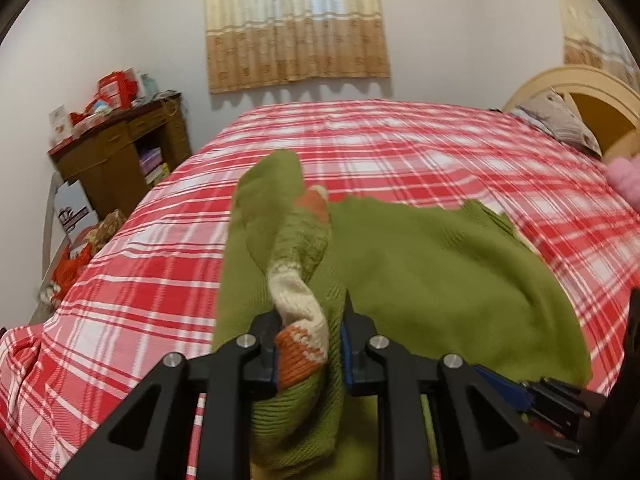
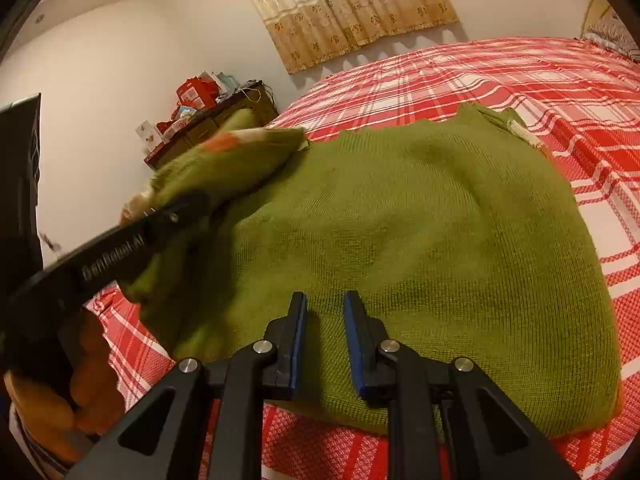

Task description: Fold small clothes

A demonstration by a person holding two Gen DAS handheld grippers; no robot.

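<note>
While left gripper [image 1: 308,344] clamps sleeve [image 1: 296,280], lay it flat across sweater [image 2: 420,248]; right gripper [image 2: 325,344] agape, empty, sweater beneath.

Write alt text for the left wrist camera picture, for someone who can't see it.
The left gripper has its jaws shut on the orange-and-cream cuff of a green sweater's sleeve, lifting it over the green sweater spread on a red plaid bed. A cluttered wooden desk stands by the far wall, beneath a beige curtain.

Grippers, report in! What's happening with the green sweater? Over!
Left gripper shut on sleeve. Right gripper open, empty, over green sweater. Nothing blocking.
</note>
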